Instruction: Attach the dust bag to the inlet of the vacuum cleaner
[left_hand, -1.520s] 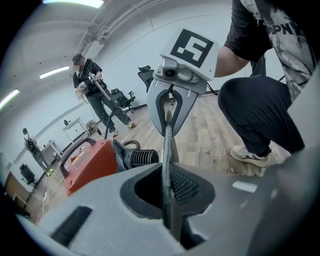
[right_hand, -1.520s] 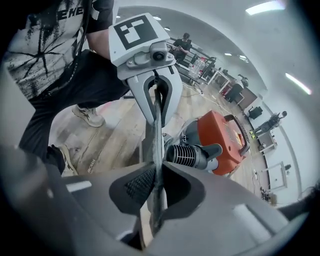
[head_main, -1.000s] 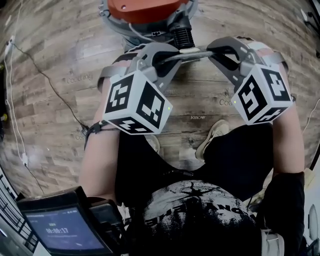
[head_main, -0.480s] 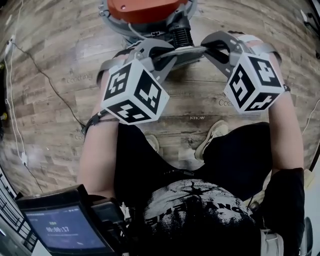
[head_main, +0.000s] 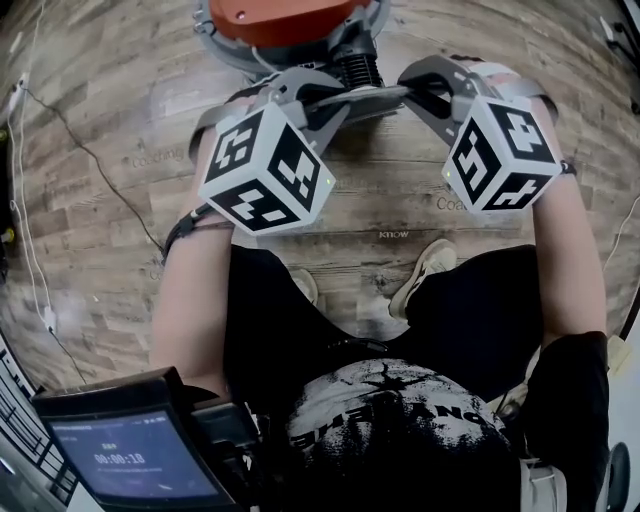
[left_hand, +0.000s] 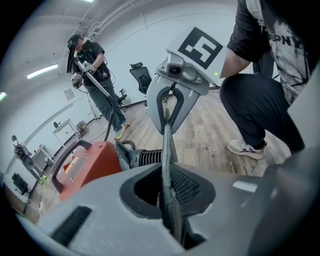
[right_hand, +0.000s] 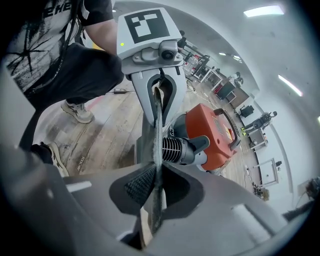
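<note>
- A flat grey dust bag (head_main: 372, 99) is held edge-on between the left gripper (left_hand: 169, 210) and the right gripper (right_hand: 152, 212). Each gripper is clamped tight on one end, close by the black ribbed inlet (head_main: 360, 70) of the red canister vacuum cleaner (head_main: 280, 14).
- The bag's opening is best kept square to the inlet, with both ends lowered evenly, so the collar is seated without skewing.
- The bag appears flat and is judged empty; the canister's interior is not shown.

Your dust bag (head_main: 368, 98), a thin flat grey sheet, is stretched level just beside the black ribbed inlet (head_main: 358, 68) of the orange, grey-based vacuum cleaner (head_main: 280, 15).
</note>
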